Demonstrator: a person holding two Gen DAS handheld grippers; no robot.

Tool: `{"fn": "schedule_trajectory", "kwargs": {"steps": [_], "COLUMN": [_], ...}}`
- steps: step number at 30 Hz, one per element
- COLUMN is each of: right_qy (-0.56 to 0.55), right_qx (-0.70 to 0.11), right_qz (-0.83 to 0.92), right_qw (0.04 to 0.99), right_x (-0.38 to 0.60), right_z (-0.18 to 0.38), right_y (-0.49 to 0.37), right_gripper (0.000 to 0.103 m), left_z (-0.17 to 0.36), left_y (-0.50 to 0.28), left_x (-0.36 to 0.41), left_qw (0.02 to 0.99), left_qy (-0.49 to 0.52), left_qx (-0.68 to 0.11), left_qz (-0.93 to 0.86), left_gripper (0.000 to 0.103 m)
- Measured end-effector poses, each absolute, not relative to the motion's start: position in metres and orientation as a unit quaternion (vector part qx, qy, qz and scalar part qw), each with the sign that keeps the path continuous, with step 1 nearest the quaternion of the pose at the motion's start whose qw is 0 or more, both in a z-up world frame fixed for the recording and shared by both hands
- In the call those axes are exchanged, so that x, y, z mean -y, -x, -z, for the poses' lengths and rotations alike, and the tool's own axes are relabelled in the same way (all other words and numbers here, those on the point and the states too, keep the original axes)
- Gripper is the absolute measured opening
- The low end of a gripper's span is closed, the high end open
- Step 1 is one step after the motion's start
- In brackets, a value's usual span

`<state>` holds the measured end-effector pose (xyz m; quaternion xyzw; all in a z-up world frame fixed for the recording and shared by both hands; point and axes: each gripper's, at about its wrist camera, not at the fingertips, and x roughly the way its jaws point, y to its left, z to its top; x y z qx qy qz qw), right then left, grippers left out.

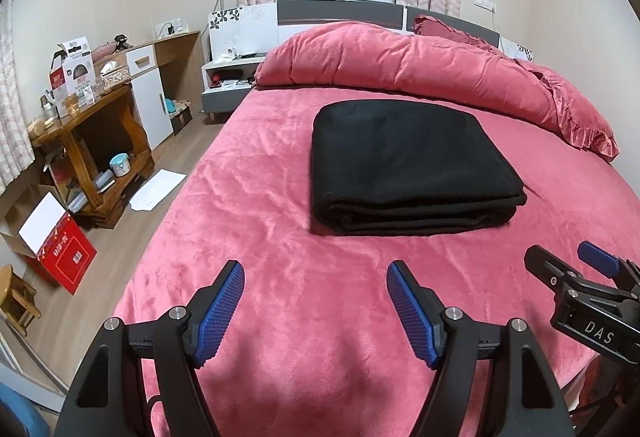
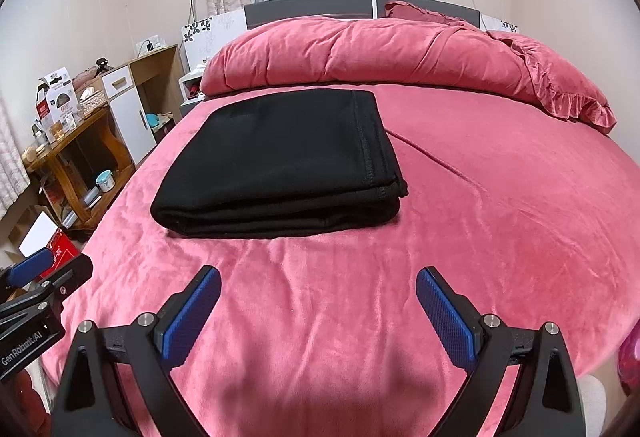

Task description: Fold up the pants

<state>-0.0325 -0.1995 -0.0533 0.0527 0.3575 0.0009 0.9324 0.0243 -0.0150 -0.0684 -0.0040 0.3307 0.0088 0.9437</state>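
Pants (image 1: 412, 165) are lying folded on the bed (image 1: 280, 237), straight ahead of my left gripper (image 1: 316, 311). My right gripper (image 2: 318, 313) is sitting right of them; both are spreading wide, holding nothing.

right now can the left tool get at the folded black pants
Probably yes. The left tool is open and empty, and only bare pink bedspread lies between it and the folded black pants; the right tool sits off to the side.

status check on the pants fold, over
Left gripper open, right gripper open, both empty. Black pants lie folded on the pink bed. Nothing in the way.
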Motion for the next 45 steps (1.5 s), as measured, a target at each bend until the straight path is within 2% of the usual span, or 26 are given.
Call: {"fn": "schedule_trajectory", "kwargs": {"steps": [45], "right_qy": [-0.06], "right_qx": [-0.377], "right_qz": [-0.01], "right_qw": [0.924], "right_x": [0.199], "right_z": [0.063], "right_y": [0.029], "right_gripper": [0.098], "left_z": [0.082], "left_y": [-0.031], "left_x": [0.01], "left_qw": [0.933], "left_qy": [0.003], "left_qx": [-0.359], "left_qz": [-0.007], "left_gripper": [0.075]}}
